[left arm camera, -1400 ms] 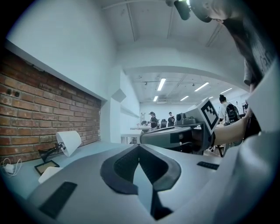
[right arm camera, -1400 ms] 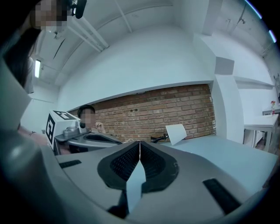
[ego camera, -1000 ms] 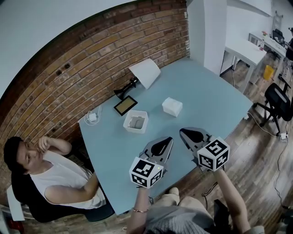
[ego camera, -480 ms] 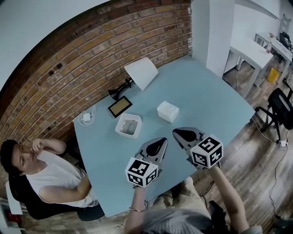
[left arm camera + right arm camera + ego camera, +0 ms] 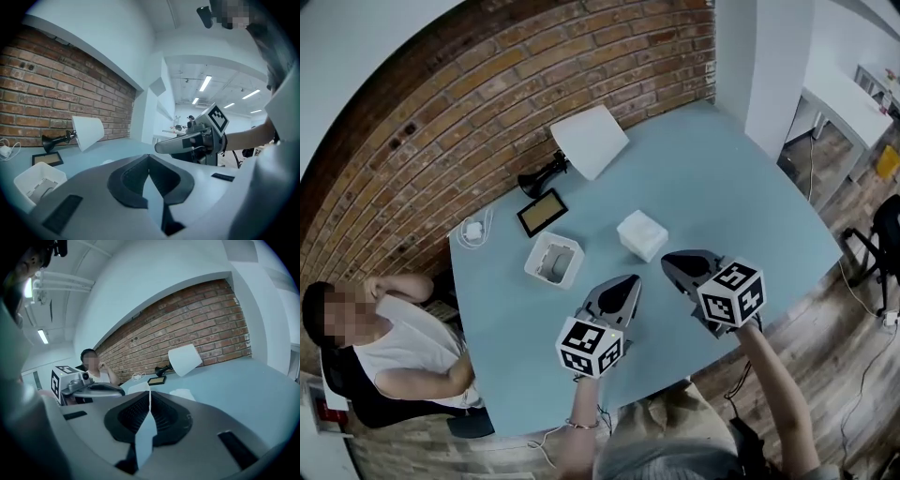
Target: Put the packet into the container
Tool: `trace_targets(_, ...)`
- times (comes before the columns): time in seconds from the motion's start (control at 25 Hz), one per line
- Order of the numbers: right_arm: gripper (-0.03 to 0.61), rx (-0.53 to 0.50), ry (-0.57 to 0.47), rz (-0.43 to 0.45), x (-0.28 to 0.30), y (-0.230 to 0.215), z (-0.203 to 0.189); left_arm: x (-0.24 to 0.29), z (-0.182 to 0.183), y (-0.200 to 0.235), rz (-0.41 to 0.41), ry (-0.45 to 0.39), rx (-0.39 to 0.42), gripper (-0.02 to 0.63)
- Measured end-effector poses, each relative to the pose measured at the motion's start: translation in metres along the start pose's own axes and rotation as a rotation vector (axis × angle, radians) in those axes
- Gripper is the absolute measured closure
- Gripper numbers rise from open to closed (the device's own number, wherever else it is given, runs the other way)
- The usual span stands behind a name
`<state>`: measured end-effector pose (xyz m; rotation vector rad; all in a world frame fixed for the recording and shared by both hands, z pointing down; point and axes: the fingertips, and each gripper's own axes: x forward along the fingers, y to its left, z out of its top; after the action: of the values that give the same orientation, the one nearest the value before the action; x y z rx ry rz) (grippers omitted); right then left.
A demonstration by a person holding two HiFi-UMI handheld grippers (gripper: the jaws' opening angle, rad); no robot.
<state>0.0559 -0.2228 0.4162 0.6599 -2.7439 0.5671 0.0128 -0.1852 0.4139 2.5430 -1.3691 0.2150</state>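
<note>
A white square packet (image 5: 641, 234) lies on the light blue table (image 5: 722, 187), right of an open white container (image 5: 553, 260) with something grey inside. My left gripper (image 5: 630, 280) hovers shut and empty just short of the packet, nearer the container. To its right, my right gripper (image 5: 667, 260) is also shut and empty, its tip close to the packet's near right corner. From the left gripper view (image 5: 149, 157) the container (image 5: 40, 180) sits low left and the right gripper (image 5: 187, 143) crosses ahead. The right gripper view (image 5: 149, 394) shows the packet (image 5: 183, 393) just beyond its jaws.
A white-shaded lamp (image 5: 589, 141) lies on its side at the table's far edge by the brick wall, with a small dark frame (image 5: 542, 212) and a white charger (image 5: 473, 230) near it. A seated person (image 5: 384, 347) is at the table's left end.
Both grippers have drawn closer to the white packet while staying shut. The head view has shifted, so the table sits a little differently in frame.
</note>
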Motion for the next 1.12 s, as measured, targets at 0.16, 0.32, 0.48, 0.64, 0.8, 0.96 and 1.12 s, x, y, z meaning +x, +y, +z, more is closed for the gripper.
trace_targets(0.16,0.563,-0.016,0.023,0.021,0.011,-0.028,-0.007,0.016,-0.012,0.008,0.044,0.014,-0.021,0.604)
trace_targets(0.32,0.498,0.055,0.030,0.039,0.034,-0.069,-0.010,0.038,-0.021,0.028,0.069,0.016,-0.025,0.604)
trace_targets(0.48,0.442,0.117,0.042,0.045,0.057,-0.098,-0.018,0.054,-0.041,0.048,0.089,0.052,-0.038,0.604)
trace_targets(0.64,0.417,0.174,0.068,0.050,0.078,-0.119,-0.026,0.066,-0.050,0.064,0.100,0.054,-0.053,0.604)
trace_targets(0.8,0.414,0.235,0.085,0.050,0.091,-0.129,-0.035,0.074,-0.058,0.072,0.104,0.057,-0.062,0.604)
trace_targets(0.96,0.414,0.271,0.099,0.056,0.096,-0.133,-0.044,0.079,-0.063,0.072,0.099,0.059,-0.065,0.604)
trace_targets(1.12,0.414,0.293,0.123,0.073,0.101,-0.131,-0.053,0.082,-0.066,0.073,0.103,0.063,-0.067,0.604)
